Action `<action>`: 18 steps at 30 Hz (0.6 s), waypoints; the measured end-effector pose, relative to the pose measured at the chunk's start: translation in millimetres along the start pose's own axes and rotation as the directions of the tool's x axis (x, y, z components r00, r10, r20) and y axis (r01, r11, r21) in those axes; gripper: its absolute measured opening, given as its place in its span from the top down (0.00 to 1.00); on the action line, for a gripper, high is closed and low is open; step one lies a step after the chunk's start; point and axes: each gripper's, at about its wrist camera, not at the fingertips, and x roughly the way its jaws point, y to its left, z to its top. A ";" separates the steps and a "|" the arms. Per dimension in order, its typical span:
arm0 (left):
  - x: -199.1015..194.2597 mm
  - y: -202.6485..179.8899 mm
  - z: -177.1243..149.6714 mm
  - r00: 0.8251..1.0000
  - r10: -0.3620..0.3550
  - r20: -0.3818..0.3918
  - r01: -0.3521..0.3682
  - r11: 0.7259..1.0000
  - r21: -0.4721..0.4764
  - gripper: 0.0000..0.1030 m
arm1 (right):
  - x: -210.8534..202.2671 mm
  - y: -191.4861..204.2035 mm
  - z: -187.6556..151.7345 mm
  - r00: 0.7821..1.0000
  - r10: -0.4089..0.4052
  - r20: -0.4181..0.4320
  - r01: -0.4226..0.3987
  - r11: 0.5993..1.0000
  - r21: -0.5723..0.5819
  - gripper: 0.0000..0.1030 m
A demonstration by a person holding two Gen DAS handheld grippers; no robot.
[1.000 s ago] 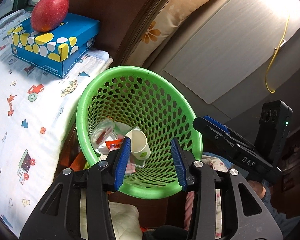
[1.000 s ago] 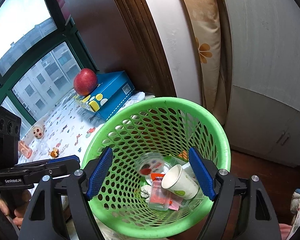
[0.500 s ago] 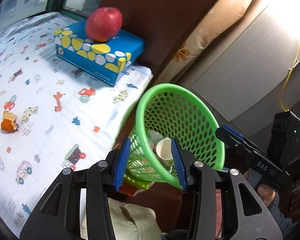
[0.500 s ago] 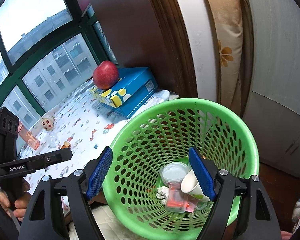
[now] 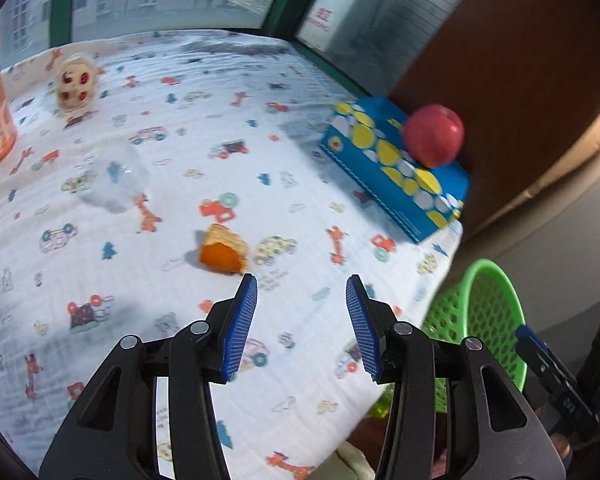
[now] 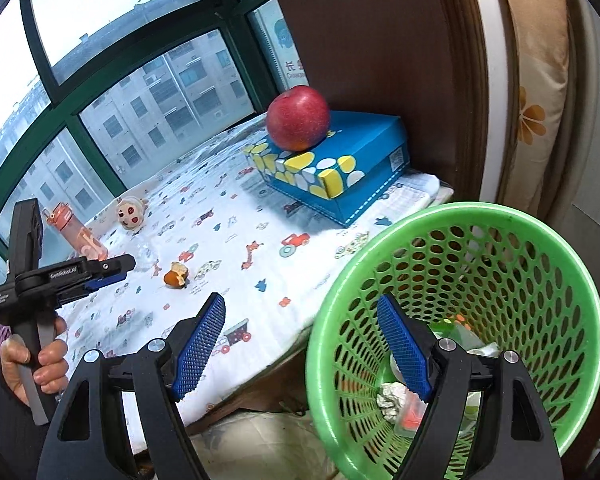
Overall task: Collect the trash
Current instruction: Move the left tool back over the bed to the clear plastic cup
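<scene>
Reaching toward the orange peel (image 5: 221, 251) on the cloth (image 5: 180, 100), we had the left gripper (image 5: 299, 328) empty, jaws just widened (right gripper (image 6: 300, 350) also spread, empty, beside the green basket (image 6: 520, 216)). Risk: pads snagging cloth or nudging the peel away.

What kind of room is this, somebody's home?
Probably a home, at a window nook: a cloth printed with cartoon cars under big windows facing apartment blocks, a floral cushion and a green waste basket beside it.
</scene>
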 end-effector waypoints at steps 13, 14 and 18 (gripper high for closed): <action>26.1 108.3 59.8 0.989 0.148 -0.004 -0.140 0.928 -0.344 0.44 | 49.9 56.9 12.9 0.993 0.102 -0.065 -0.106 0.992 -0.067 0.27; 30.0 112.9 62.9 0.988 0.154 -0.009 -0.147 0.922 -0.358 0.43 | 53.3 60.1 13.3 0.992 0.106 -0.071 -0.111 0.991 -0.071 0.27; 46.2 130.5 68.5 0.988 0.149 -0.034 -0.150 0.892 -0.426 0.42 | 69.1 69.4 15.5 0.988 0.118 -0.095 -0.126 0.989 -0.079 0.27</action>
